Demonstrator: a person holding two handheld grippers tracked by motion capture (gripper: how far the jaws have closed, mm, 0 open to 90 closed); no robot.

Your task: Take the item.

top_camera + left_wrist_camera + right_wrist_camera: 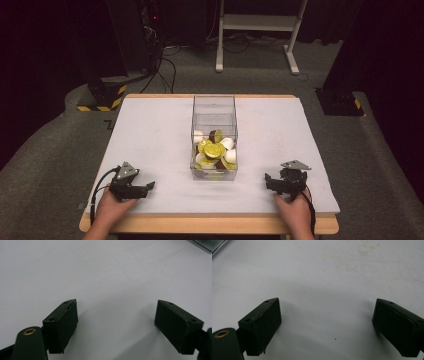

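i hold two hand-held grippers, left hand-held gripper (150,185) and right hand-held gripper (268,181), both spread wide, flanking one clear box (214,114) on the counter (150,130).

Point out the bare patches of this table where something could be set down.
Bare white table runs between the clear box and the left edge, and likewise on its right side up to the far corners. The near strip is tighter: left gripper and right gripper flank the box's front.

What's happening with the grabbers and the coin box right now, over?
Left gripper open, empty. Right gripper open, empty. Clear box of gold coins sits mid-table, untouched. Nothing between, over.
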